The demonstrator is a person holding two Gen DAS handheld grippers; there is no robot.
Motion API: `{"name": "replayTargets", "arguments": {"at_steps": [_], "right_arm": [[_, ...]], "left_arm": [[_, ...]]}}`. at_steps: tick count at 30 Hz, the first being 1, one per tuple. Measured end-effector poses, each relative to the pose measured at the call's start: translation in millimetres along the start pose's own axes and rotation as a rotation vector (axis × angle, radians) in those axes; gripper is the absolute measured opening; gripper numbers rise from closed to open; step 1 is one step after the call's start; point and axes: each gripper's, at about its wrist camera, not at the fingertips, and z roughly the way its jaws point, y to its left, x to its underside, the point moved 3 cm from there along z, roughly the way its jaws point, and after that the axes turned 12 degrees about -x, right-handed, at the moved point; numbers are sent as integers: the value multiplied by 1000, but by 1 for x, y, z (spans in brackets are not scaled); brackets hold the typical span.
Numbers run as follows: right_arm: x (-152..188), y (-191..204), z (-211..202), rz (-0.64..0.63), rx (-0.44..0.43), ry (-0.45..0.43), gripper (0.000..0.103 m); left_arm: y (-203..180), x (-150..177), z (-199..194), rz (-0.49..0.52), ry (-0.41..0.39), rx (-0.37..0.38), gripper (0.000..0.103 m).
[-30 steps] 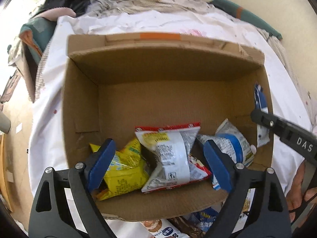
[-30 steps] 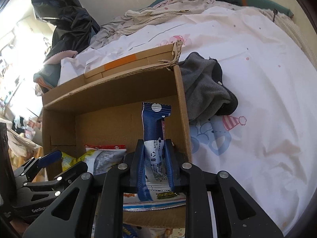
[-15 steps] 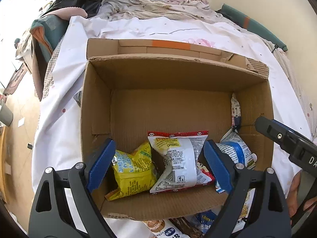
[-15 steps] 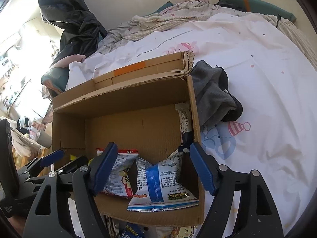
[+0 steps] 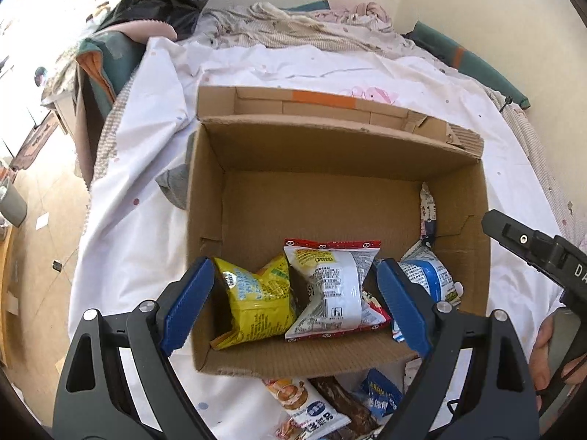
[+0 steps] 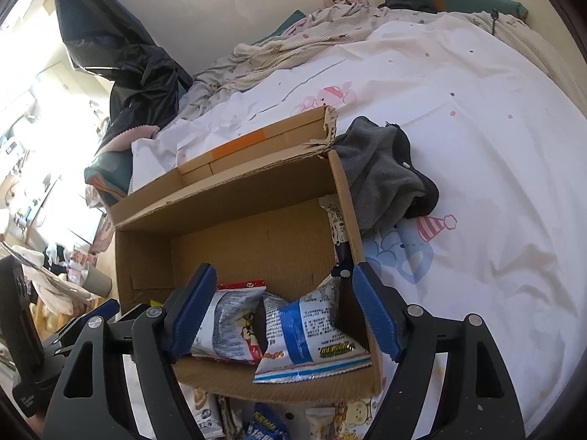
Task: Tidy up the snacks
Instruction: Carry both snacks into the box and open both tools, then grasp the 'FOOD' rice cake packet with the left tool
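Observation:
An open cardboard box lies on the bed. Inside lie a yellow snack bag, a red-edged white bag and a blue-and-white bag. A slim dark-blue packet stands against the box's right wall. My left gripper is open and empty above the box's near edge. My right gripper is open and empty at the near right corner of the box. Several loose snack packs lie in front of the box.
A grey cloth lies right of the box on the white sheet. Another grey cloth pokes out left of the box. Crumpled bedding and a black jacket sit at the back. The floor lies left.
My right gripper opened and let go of the dark-blue packet, which now leans on the box's right wall. Both grippers have drawn back from the box.

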Motion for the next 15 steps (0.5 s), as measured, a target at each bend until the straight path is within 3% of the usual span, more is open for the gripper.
{"name": "replayTargets", "arguments": {"at_steps": [15], "right_arm": [[38,6,-39,2,2,5,80]], "left_arm": [[35,37,-38,-18,-28,-28,89]]}}
